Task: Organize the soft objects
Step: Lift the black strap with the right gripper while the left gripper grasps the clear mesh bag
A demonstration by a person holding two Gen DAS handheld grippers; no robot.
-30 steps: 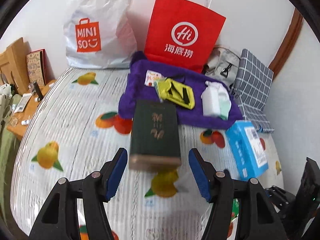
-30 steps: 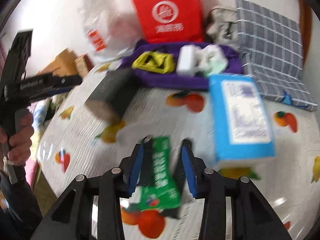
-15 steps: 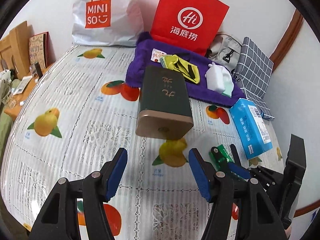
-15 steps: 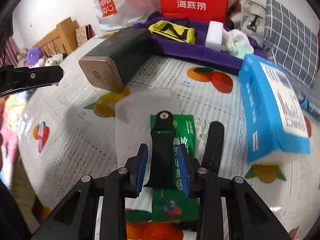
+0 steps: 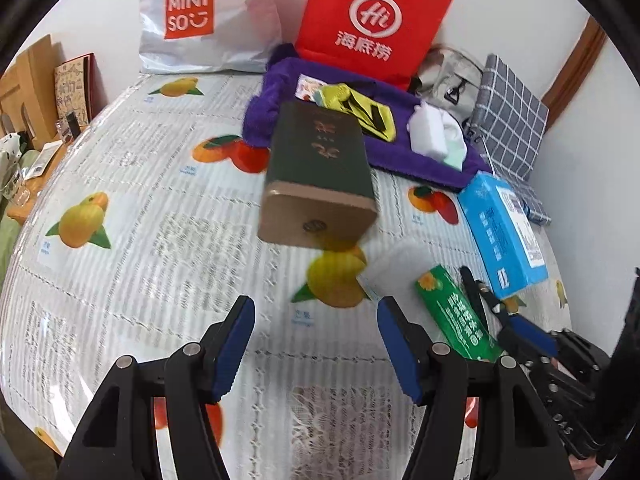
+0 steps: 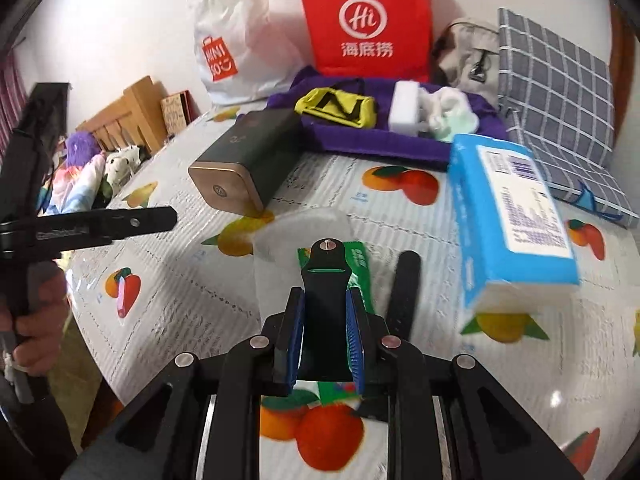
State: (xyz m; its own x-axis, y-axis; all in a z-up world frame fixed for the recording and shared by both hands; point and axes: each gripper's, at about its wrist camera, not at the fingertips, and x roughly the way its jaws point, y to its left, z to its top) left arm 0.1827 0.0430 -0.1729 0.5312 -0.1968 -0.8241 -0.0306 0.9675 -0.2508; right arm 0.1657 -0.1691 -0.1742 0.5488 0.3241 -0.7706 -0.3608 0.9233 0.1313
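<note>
My right gripper is shut on a black watch strap, above a green packet on the fruit-print tablecloth. A second black strap piece lies just right of it. My left gripper is open and empty over the table, well short of a dark green box. A purple towel at the back holds a yellow pouch and white soft items. The right gripper and green packet show in the left wrist view.
A blue tissue pack lies right of the straps. A red paper bag, a white Miniso bag, a grey bag and a checked cushion line the back wall. A wooden stand is beyond the table's left edge.
My right gripper has closed tight on the black strap over the green packet. My left gripper has stayed open, shifting slightly.
</note>
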